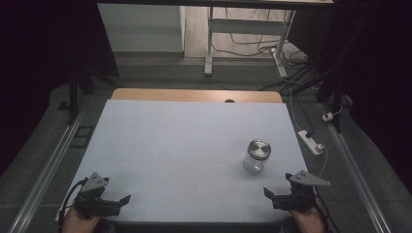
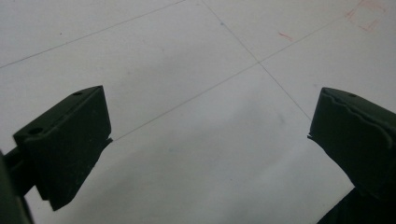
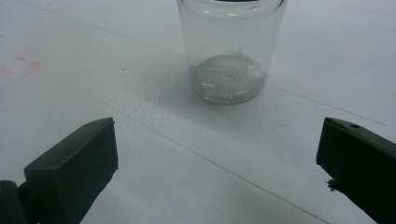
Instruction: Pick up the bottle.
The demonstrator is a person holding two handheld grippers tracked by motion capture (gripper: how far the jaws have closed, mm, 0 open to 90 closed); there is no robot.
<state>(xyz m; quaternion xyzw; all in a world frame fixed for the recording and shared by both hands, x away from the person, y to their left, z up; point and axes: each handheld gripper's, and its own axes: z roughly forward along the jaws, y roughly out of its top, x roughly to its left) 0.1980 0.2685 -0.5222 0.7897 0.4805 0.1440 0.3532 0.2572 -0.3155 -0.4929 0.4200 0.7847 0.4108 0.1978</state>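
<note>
A clear glass jar (image 1: 256,156) with a shiny metal lid (image 1: 259,148) stands upright on the white table (image 1: 184,141), near the right gripper (image 1: 284,194). The jar has no label or words on it. The right gripper's jaws are wide apart with nothing in them. The left gripper (image 1: 114,201), far from the jar, is also wide apart and holds nothing.

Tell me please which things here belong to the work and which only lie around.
Belonging to the work:
- glass jar with metal lid
- right gripper, open, nearest the jar
- left gripper, open

Lying about:
- white power strip beside the table
- cables on the floor beyond
</note>
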